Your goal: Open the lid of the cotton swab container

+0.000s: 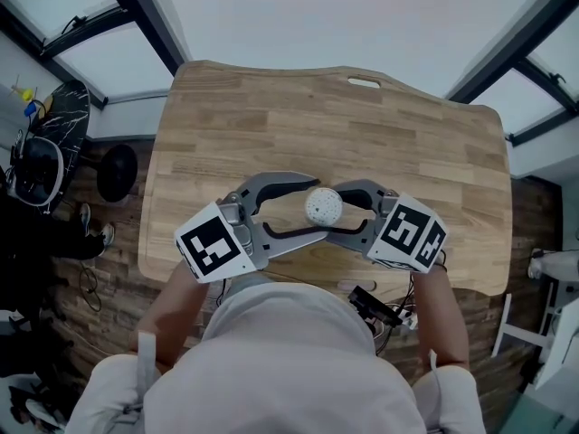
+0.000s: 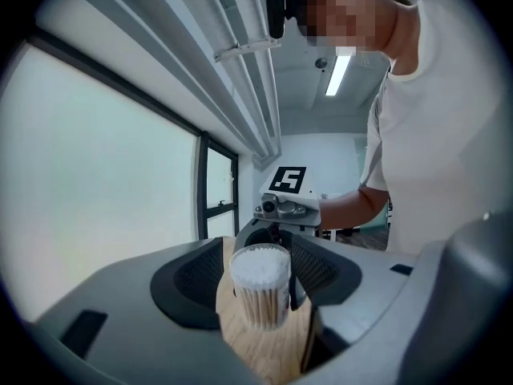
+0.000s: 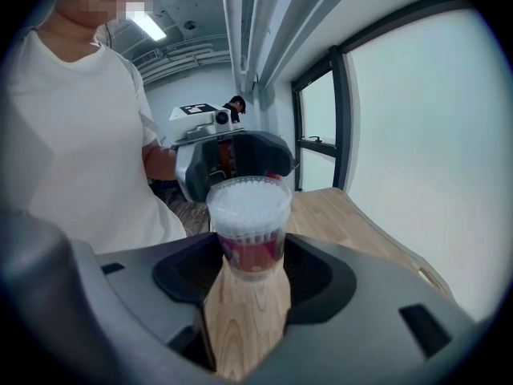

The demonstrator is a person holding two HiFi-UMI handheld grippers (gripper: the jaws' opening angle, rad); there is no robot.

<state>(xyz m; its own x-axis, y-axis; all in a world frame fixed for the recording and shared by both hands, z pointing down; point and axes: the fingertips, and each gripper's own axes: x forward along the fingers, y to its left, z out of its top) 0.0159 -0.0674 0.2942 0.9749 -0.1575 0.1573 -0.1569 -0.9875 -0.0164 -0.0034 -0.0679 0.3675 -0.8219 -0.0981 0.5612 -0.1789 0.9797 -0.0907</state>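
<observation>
The cotton swab container [image 1: 323, 206], a small clear cylinder packed with white-tipped swabs [image 2: 260, 269], is seen in the head view over the near half of the wooden table [image 1: 271, 116], between two grippers that meet around it. A clear lid [image 3: 248, 192] with a ribbed rim appears to be seated on top, so the opening is judged not yet done. The container is judged light, with thin, stiff, smooth plastic walls that could slip under a weak grip or buckle under a hard one, and the swabs would spill if it were tipped once open. The body is best taken low, on the red label [image 3: 250, 251], and the lid at its ribbed rim. The right gripper [image 1: 342, 213], reaching in from 4 o'clock of the container, is clamped on that labelled lower part, its pads seeming to be pressed against both sides. The left gripper [image 1: 303, 208], coming from 8 o'clock, is spread wide, with its jaws standing either side of the container and clear of it. Whether the base is resting on the wood or is lifted just above it cannot be told.
</observation>
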